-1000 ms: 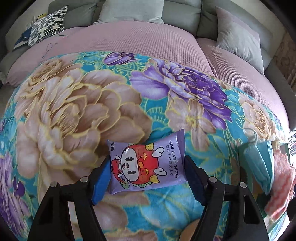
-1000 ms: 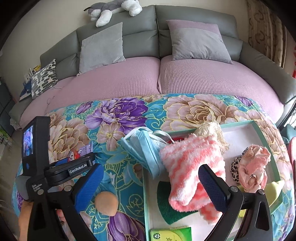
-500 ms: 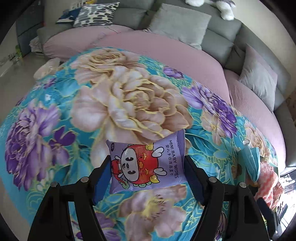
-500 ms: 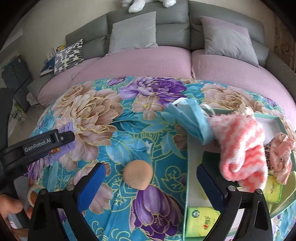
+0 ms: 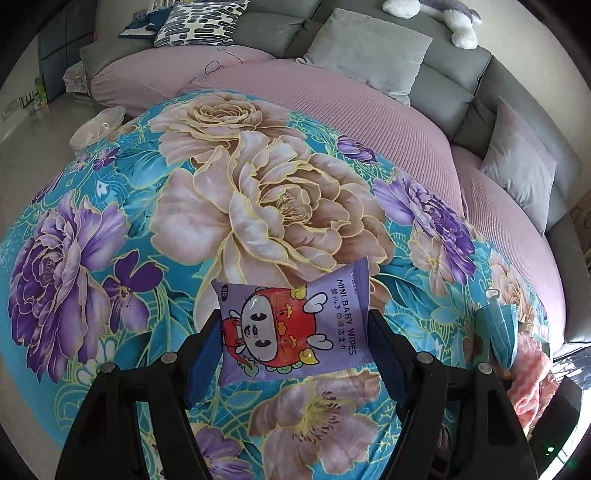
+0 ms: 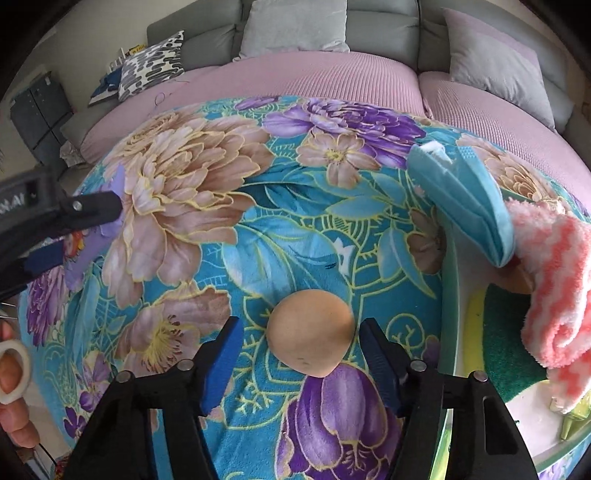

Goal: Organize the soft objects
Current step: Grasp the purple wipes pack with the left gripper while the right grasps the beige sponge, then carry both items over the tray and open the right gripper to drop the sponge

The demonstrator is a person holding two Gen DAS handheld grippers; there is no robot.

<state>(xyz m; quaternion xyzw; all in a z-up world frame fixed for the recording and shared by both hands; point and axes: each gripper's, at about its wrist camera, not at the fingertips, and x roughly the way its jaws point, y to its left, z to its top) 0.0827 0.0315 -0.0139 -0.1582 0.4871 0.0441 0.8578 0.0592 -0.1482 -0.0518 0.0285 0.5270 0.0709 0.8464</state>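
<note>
Tray (image 6: 452,295) at 3 o'clock already held the sock (image 6: 554,280). Left gripper (image 5: 295,343) fingers pinched the wipes pack (image 5: 295,332); right gripper (image 6: 299,354) fingers were closing around the sponge ball (image 6: 310,332), pads not yet touching.

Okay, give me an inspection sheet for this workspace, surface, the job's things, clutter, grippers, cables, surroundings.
Surface: floral blanket spread over a pink sofa seat.
Job's things: baby wipes pack; tan round sponge on the blanket; blue face mask and pink striped sock draped over the tray.
Clutter: yellow-green scrub sponge in the tray.
Grippers: left gripper clamps the wipes pack; right gripper closing around the sponge, pads not touching.
Cables: nothing seen.
Surroundings: grey cushions, plush toy.
</note>
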